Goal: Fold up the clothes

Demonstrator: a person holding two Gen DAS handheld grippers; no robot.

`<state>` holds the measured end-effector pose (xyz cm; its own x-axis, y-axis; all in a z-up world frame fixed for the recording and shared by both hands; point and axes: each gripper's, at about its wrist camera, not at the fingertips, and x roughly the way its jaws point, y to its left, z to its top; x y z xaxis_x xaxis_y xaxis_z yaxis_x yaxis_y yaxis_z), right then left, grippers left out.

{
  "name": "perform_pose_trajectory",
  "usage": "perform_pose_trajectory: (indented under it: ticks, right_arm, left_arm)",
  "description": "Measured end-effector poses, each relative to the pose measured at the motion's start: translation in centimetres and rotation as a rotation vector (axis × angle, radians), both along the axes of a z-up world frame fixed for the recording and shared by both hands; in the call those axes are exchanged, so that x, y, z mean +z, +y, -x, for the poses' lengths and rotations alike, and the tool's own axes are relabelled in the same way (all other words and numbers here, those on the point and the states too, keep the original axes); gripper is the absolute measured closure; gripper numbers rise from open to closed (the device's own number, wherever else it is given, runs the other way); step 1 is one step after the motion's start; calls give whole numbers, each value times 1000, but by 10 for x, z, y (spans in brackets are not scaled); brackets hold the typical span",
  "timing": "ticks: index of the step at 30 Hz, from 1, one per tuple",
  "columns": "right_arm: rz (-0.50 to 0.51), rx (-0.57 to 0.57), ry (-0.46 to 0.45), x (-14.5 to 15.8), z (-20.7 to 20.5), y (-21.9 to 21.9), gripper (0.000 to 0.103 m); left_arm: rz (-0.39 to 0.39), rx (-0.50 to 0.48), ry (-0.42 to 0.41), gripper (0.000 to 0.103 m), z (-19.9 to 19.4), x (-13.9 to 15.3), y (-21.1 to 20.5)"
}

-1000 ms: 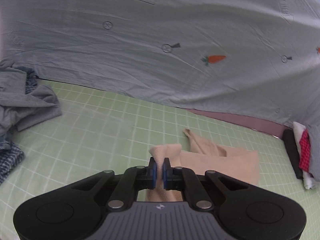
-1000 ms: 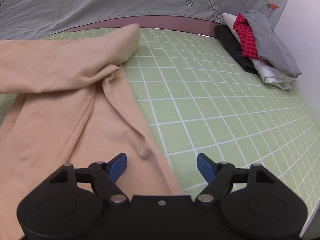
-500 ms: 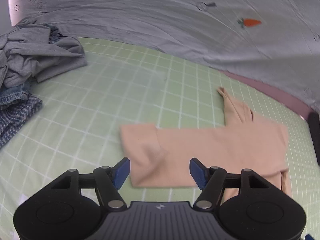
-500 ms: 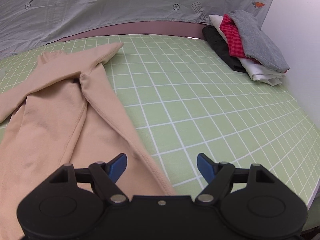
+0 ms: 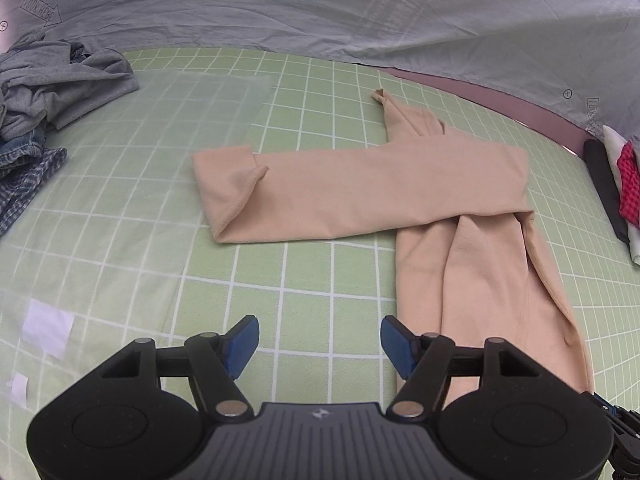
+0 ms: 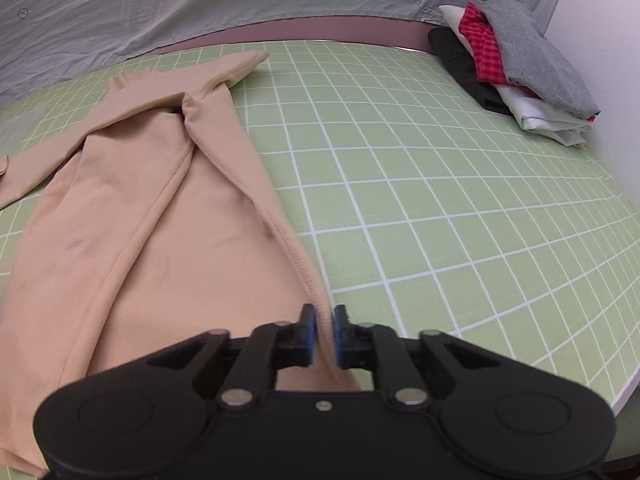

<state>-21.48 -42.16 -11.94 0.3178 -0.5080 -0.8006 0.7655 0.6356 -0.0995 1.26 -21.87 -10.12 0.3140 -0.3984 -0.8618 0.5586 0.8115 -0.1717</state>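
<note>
The right tool [image 6: 325, 330] is clenched on the stitched hem of a peach shirt [image 6: 140, 216] near the front edge of the bench [image 6: 440, 200], while the left tool [image 5: 319, 340] hangs released, blue pads spread over bare green grid mat. One soft sleeve [image 5: 340, 196] lies folded across the shirt's body. Wide clear mat runs right toward a folded stack [image 6: 516, 68]; a rumpled grey heap [image 5: 52, 88] sits at the far left, a grey sheet [image 5: 320, 8] draped behind
</note>
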Motion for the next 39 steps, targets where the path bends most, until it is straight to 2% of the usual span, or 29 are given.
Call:
perform_pose_trajectory:
  ticks: [4,11,14,18,19,22,23,24,26,30,34,39]
  right_arm:
    - [40,48,-21,12,1,16,100]
    - [41,167,-86,32,-20,56,100]
    - [-17,215,-126,29,-34,74,100]
    - [-98,229,-115,3,-53,89,99]
    - [-119,232,-112,-3,-58,92,98]
    - [-128,194,-173,3,-48,93,89]
    - [-131,181,-194,6,-45,93,82]
    - [-133,168,-215,8,-41,94,76]
    - [-138,141,-258,13,-33,94,75]
    - [-141,103,-238,7,-24,86,76]
    - [-153,150,-167,-8,-28,85,79]
    - [-106,203,-193,11,-32,70,79]
  left_arm:
    - [3,14,-4,35,4,3,20]
    - [9,37,-12,35,12,8,54]
    - [-2,55,-14,35,12,7,73]
    - [-15,83,-14,35,9,6,96]
    - [-21,92,-12,35,8,6,101]
    - [-28,112,-10,34,6,5,112]
    - [-29,118,-7,34,5,5,115]
    - [-29,123,-5,34,5,4,116]
    - [-31,127,-1,34,5,3,116]
    - [-37,106,4,34,10,0,106]
    - [-44,96,0,34,15,1,96]
    - [-42,137,3,33,11,4,79]
